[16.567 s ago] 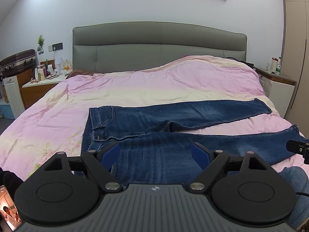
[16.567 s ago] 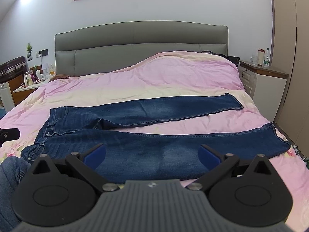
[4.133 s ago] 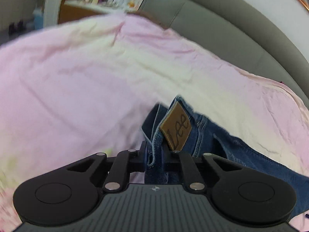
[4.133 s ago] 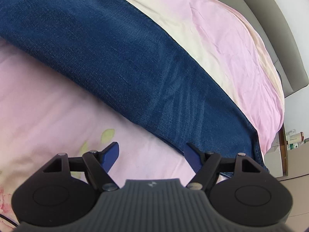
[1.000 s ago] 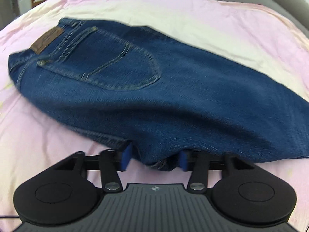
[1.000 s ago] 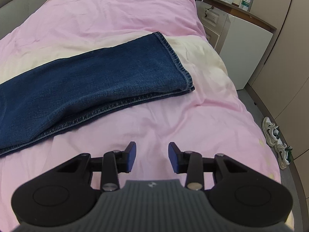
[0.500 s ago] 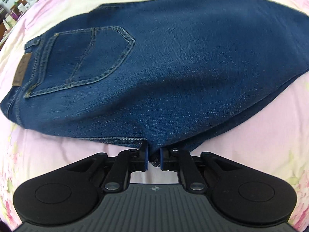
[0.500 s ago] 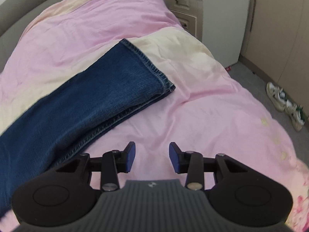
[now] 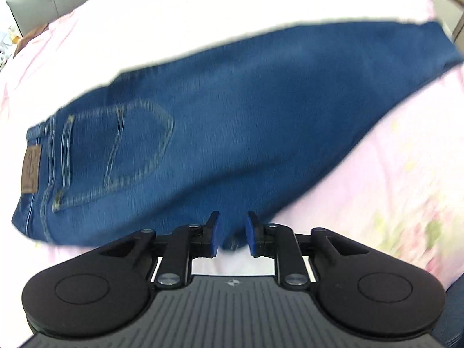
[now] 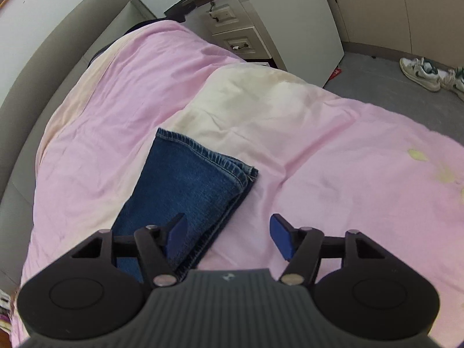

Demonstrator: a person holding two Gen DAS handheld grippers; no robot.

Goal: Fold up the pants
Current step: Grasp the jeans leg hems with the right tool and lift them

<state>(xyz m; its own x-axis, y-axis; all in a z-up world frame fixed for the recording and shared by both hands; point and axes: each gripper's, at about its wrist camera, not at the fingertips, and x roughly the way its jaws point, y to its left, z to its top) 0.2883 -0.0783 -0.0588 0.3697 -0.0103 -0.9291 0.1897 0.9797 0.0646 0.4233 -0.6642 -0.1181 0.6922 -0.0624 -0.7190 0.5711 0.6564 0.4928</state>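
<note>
Blue jeans (image 9: 246,110) lie folded lengthwise on the pink duvet (image 9: 391,159), back pocket up and the leather patch (image 9: 30,169) at the left. My left gripper (image 9: 232,232) hangs above their near edge. Its jaws are opening, a strip of that denim edge shows in the gap, and the pads do not press on it. In the right wrist view the stacked leg hems (image 10: 203,171) lie on the duvet (image 10: 333,174). My right gripper (image 10: 229,235) hovers just short of them, jaws opening wide. Its left finger (image 10: 177,232) stands over the denim, and nothing is gripped.
A grey headboard (image 10: 58,46) runs along the far side of the bed. A white nightstand (image 10: 261,29) stands past the bed's corner. White sneakers (image 10: 429,72) lie on the grey floor beyond the duvet's right edge.
The left gripper has let go of the jeans' near edge, risen and rolled. The right gripper has rolled and swung toward the leg hems, and its jaws have spread wider.
</note>
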